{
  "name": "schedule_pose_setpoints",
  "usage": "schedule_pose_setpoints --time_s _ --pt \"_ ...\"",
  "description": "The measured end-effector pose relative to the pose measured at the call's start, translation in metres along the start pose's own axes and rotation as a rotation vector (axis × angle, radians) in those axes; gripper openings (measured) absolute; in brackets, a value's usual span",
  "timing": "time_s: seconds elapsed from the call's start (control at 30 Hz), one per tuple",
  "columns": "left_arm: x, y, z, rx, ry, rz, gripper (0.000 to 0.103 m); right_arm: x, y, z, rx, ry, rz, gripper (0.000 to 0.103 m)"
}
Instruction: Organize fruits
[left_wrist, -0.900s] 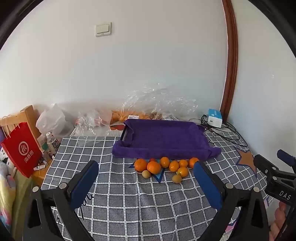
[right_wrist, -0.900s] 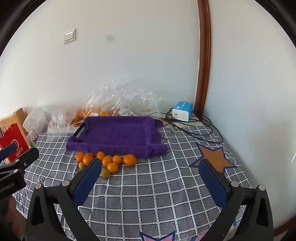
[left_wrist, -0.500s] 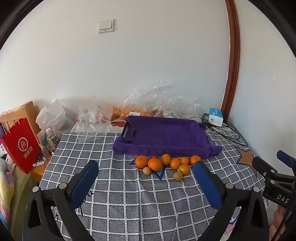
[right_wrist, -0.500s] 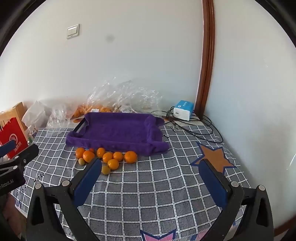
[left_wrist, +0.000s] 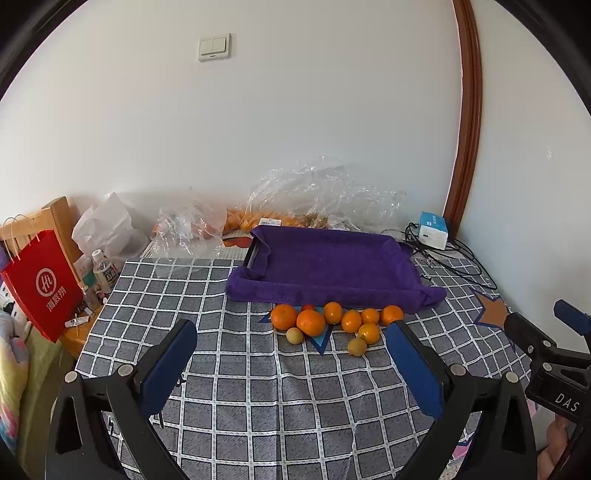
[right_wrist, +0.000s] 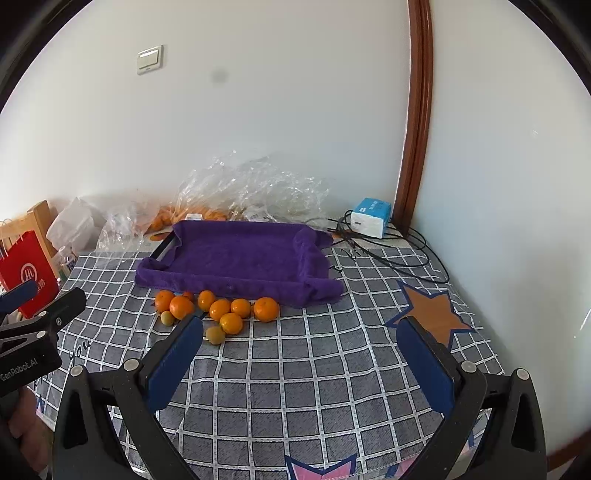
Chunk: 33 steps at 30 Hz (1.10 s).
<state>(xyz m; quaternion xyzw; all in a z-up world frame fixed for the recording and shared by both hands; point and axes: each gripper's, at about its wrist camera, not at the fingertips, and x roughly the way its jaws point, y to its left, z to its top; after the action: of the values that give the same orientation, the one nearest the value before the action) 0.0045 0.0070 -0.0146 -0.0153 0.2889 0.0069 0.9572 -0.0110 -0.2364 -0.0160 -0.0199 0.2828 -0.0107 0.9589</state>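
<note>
Several oranges (left_wrist: 311, 322) and two small yellow-green fruits (left_wrist: 357, 346) lie in a cluster on the checked tablecloth, just in front of a tray lined with a purple towel (left_wrist: 332, 264). The cluster (right_wrist: 219, 309) and the tray (right_wrist: 240, 258) also show in the right wrist view. My left gripper (left_wrist: 291, 343) is open and empty, hovering above the cloth short of the fruits. My right gripper (right_wrist: 301, 339) is open and empty, to the right of the fruits and short of them.
Clear plastic bags with more oranges (left_wrist: 317, 199) sit behind the tray against the wall. A blue-white box (left_wrist: 433, 229) and black cables (right_wrist: 399, 254) lie at the back right. A red paper bag (left_wrist: 40, 286), a bottle (left_wrist: 104, 271) and a white bag (left_wrist: 110, 229) stand at the left.
Both grippers have tilted down and moved slightly nearer the table; the fruits and tray sit a little lower and larger in both views. Jaws stay open.
</note>
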Motion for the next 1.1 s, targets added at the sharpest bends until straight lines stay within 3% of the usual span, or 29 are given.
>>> schedule_pose_setpoints --time_s 1.1 --pt "-0.0061 0.002 0.0033 0.0 -0.013 0.005 0.103 -0.0043 0.0016 0.0001 0.0 -0.012 0.005 0.103"
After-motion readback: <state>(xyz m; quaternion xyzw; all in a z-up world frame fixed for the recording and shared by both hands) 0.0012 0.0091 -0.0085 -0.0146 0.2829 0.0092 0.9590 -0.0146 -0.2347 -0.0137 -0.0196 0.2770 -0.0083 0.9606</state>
